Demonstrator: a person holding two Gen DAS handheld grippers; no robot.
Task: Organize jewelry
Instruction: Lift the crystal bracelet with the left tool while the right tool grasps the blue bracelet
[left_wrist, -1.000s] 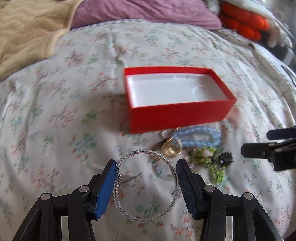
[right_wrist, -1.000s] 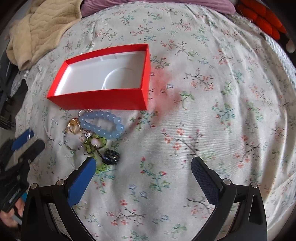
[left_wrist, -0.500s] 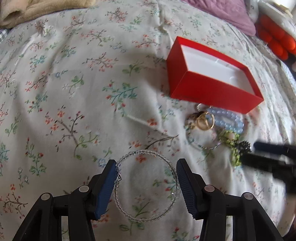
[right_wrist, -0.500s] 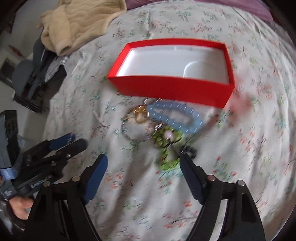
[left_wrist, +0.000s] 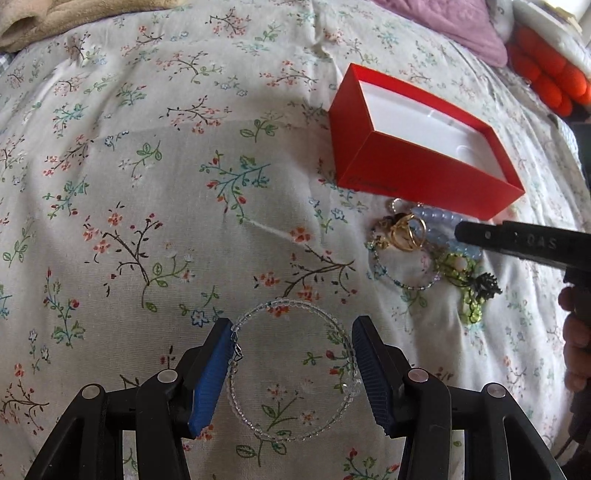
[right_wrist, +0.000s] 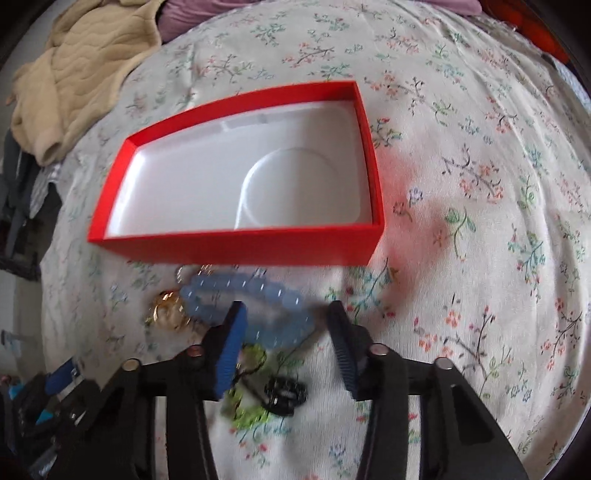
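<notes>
Your right tool (right_wrist: 284, 328) dropped over the blue bead bracelet (right_wrist: 255, 306), jaws closing around it, not yet gripping; your left tool (left_wrist: 291, 365) kept clamping the clear bracelet (left_wrist: 291, 369), still unboxed.

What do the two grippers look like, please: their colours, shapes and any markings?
The left gripper has a black frame with round silver rivets and two flat, ribbed fingers, bright blue to dark navy. The right gripper is built the same: black frame, silver rivets, blue ribbed fingers. From the left wrist view, its black side carries faint embossed letters, too small to read surely.
</notes>
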